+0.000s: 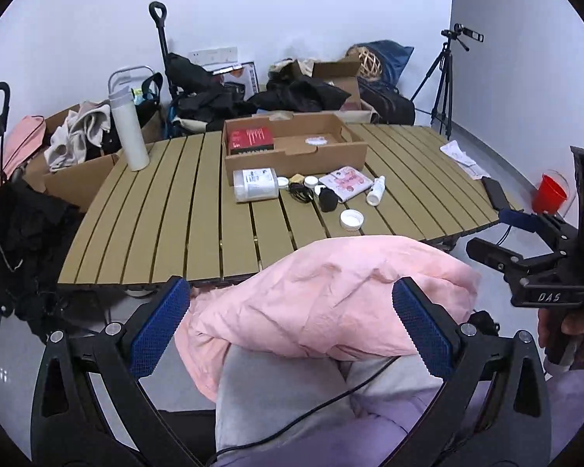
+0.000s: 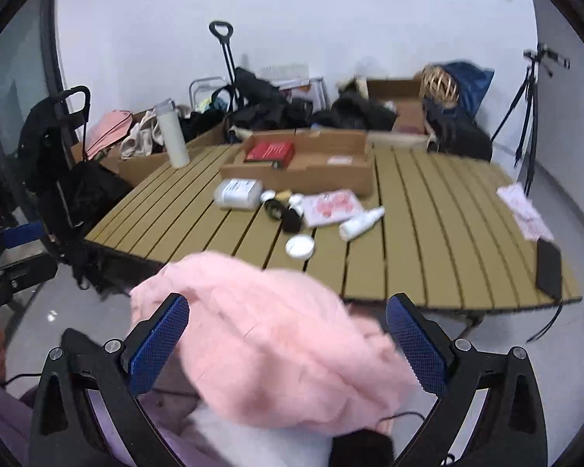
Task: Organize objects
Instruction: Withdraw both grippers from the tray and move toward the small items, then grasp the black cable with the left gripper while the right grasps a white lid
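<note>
Judging from largest to smallest, the slatted table (image 1: 167,210) carries a shallow cardboard box (image 1: 292,155) — rigid, light, liftable by a wall — with a red box and a small disc already inside. Just before it lie a wide plastic jar (image 1: 255,185) on its side, smooth and apt to roll, a floppy pink packet (image 1: 346,183), a small white bottle (image 1: 375,191) — take it across the body — and a loose white lid (image 1: 351,219). Both the left gripper (image 1: 292,327) and right gripper (image 2: 288,338) stand wide open, holding nothing, over a soft pink cloth (image 1: 331,292) in the person's lap.
</note>
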### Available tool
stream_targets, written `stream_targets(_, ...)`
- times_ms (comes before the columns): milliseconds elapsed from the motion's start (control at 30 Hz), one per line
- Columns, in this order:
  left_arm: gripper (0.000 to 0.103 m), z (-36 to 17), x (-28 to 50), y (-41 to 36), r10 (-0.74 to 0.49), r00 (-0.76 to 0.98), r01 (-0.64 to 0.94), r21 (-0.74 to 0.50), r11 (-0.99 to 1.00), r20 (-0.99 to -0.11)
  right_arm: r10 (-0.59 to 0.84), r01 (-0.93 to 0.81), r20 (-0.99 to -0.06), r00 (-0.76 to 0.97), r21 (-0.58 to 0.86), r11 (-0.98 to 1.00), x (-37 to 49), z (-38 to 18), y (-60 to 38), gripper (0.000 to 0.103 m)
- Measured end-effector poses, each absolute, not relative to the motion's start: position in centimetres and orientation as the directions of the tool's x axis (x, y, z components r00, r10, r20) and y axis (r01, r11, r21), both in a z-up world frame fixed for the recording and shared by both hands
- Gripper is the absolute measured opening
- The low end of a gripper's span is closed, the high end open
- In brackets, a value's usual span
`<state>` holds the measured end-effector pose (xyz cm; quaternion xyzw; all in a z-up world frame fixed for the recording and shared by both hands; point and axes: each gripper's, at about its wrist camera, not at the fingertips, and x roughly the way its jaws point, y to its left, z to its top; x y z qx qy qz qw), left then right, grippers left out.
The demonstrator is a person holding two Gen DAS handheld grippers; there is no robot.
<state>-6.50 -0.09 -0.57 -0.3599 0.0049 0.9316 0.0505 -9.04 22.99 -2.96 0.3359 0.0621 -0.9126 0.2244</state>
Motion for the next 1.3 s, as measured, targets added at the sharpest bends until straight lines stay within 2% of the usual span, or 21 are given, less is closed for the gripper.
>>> stream_targets(167,0.103,-2.0,-10.6,-0.3,0.095,-0.731,-0.101,-0.031,-0.994,-0.676,-0.364,0.503,-0.675,-0.642,-0.012,-0.864,-12.4,-5.1,21.7,0.102)
stream_targets(267,0.103,-3.5,-14.4,-0.5,0.125,-0.723,-0.136,-0.037,-0.99,-0.68,-0.374,0.508,-0.722,-0.582,0.036,-0.861,-17.4,-7.5,20.7,0.102)
stream_targets(333,0.103,-5.2,-17.7,-0.3,0.159,-0.699,-0.172,-0.052,-0.984,-0.697,-0.4,0.532,-0.735,-0.548,0.063,-0.844,-20.0,-9.1,19.6,0.098)
stream_targets(467,0.103,-7.9,-23.3,0.8,0.144,-0.692,-0.175,-0.029,-0.984,-0.708,-0.4,0.529,-0.778,-0.484,0.104,-0.842,-25.7,-13.4,16.8,0.098)
stream_targets(533,0.102,-9.3,-26.2,1.5,0.19,-0.664,-0.191,-0.082,-0.978,-0.723,-0.411,0.521,-0.793,-0.45,0.141,-0.842,-27.2,-14.9,16.1,0.086)
stream_targets(600,0.101,-10.4,-28.3,2.2,0.224,-0.641,-0.207,-0.115,-0.972,-0.734,-0.392,0.518,-0.814,-0.429,0.134,-0.845,-28.2,-16.3,15.3,0.066)
stream_targets(667,0.095,-12.0,-30.5,3.4,0.234,-0.606,-0.214,-0.127,-0.968,-0.76,-0.368,0.523,-0.813,-0.451,0.092,-0.847,-28.2,-16.8,15.0,0.054)
stream_targets(700,0.092,-12.7,-31.3,3.8,0.239,-0.587,-0.219,-0.132,-0.967,-0.773,-0.364,0.524,-0.812,-0.455,0.086,-0.847,-28.2,-16.8,15.0,0.044)
stream_targets(800,0.082,-14.9,-34.1,5.9,0.269,-0.521,-0.236,-0.166,-0.957,-0.81,-0.356,0.5,-0.805,-0.475,0.086,-0.862,-27.9,-16.7,16.1,0.044)
stream_targets(833,0.073,-15.6,-34.8,6.4,0.259,-0.501,-0.231,-0.161,-0.96,-0.826,-0.348,0.493,-0.801,-0.487,0.077,-0.867,-27.7,-16.6,16.6,0.044)
stream_targets(867,0.058,-16.3,-35.3,6.8,0.253,-0.483,-0.221,-0.163,-0.961,-0.838,-0.34,0.48,-0.797,-0.499,0.072,-0.874,-27.5,-16.4,17.2,0.044)
stream_targets(933,0.04,-16.9,-35.8,7.2,0.239,-0.5,-0.207,-0.153,-0.966,-0.832,-0.347,0.465,-0.791,-0.504,0.091,-0.881,-27.4,-15.9,18.2,0.044)
stream_targets(967,0.028,-17.0,-35.8,7.4,0.255,-0.488,-0.219,-0.165,-0.962,-0.835,-0.359,0.463,-0.785,-0.505,0.105,-0.88,-27.3,-15.6,18.7,0.044)
stream_targets(1167,0.028,-15.5,-32.9,6.2,0.273,-0.491,-0.182,-0.209,-0.961,-0.827,-0.371,0.472,-0.761,-0.533,0.096,-0.876,-26.5,-13.5,19.5,0.044)
stream_targets(1300,0.028,-10.9,-27.5,4.1,0.279,-0.551,-0.18,-0.215,-0.96,-0.787,-0.339,0.477,-0.754,-0.563,0.039,-0.878,-24.7,-10.7,19.5,0.044)
